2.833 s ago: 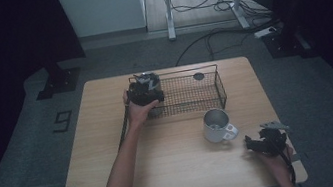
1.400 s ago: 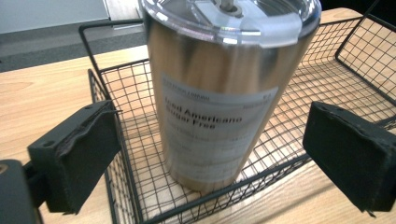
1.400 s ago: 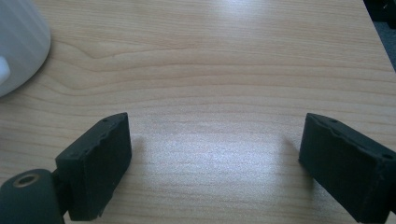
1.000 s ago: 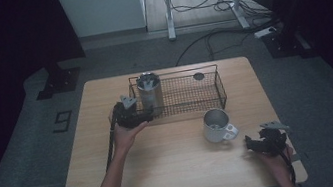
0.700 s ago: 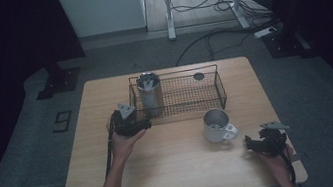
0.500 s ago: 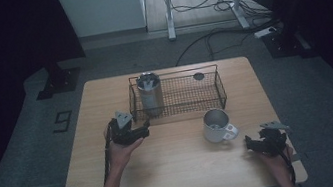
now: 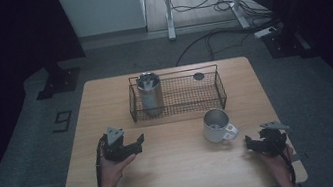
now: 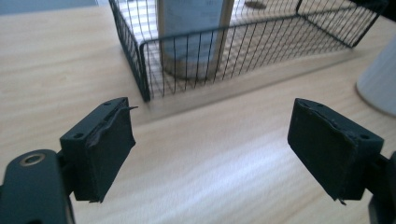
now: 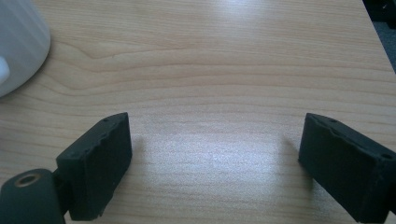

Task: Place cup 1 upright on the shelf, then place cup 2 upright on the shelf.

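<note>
A black wire mesh basket [image 7: 179,107] is sitting at the far middle of the pale wooden table [image 7: 187,171], and a tall brushed-steel tumbler [image 7: 150,96] is standing upright inside the basket's left end, close behind its near-left corner. A small dark round disc [image 7: 198,76] is lying in the basket toward its far right side. A white ceramic mug [image 7: 216,126] is standing on the table just in front of the basket's right half, apart from it, with its handle pointing away from the basket. The left gripper [image 7: 137,145] is hovering low over the table in front of the basket's left corner, well clear of the wire. Its jaws are aiming toward the basket and standing wide apart (they have just been easing inward a little) with bare wood between them. The right gripper [image 7: 250,142] is resting farther from the basket, beyond the mug, its jaws spread wide over empty tabletop. Both forearms are reaching in from the near edge.
</note>
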